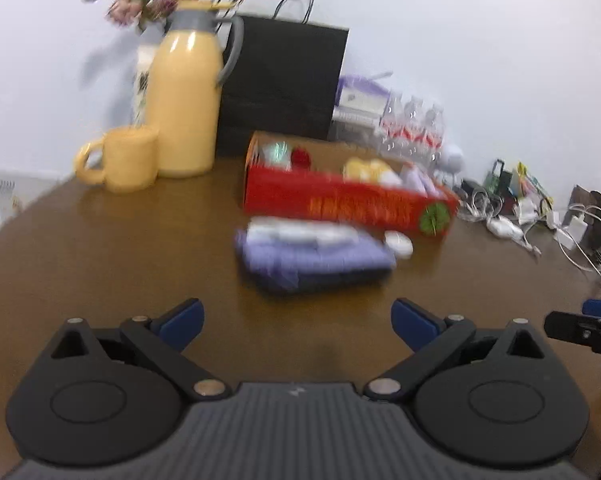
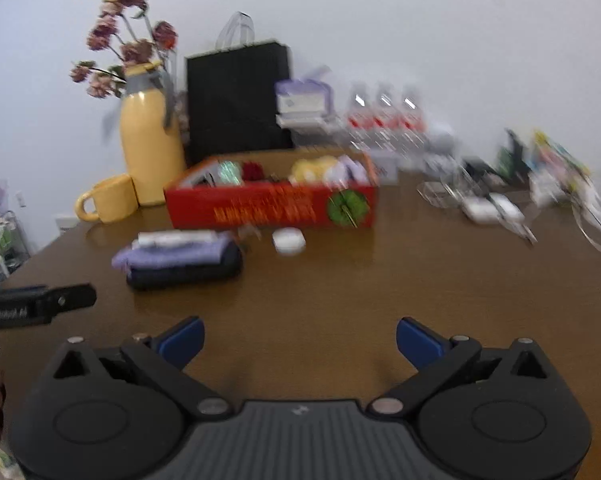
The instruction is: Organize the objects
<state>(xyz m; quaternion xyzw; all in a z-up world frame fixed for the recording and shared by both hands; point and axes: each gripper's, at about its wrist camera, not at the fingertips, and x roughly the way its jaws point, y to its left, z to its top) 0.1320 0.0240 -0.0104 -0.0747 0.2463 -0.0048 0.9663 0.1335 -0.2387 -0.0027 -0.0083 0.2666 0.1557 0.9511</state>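
A red open-top box holding several small items stands mid-table. In front of it lies a stack: a white tube on purple cloth on a dark pouch. A small white round case sits beside the stack. My left gripper hovers open over bare wood just short of the stack, nothing between its blue pads. My right gripper is open and empty too, to the right of the stack and further back. Both views are motion-blurred.
On the brown table, a yellow jug, yellow mug, flower vase and black paper bag stand at the back left. Water bottles line the wall. Cables and chargers clutter the right.
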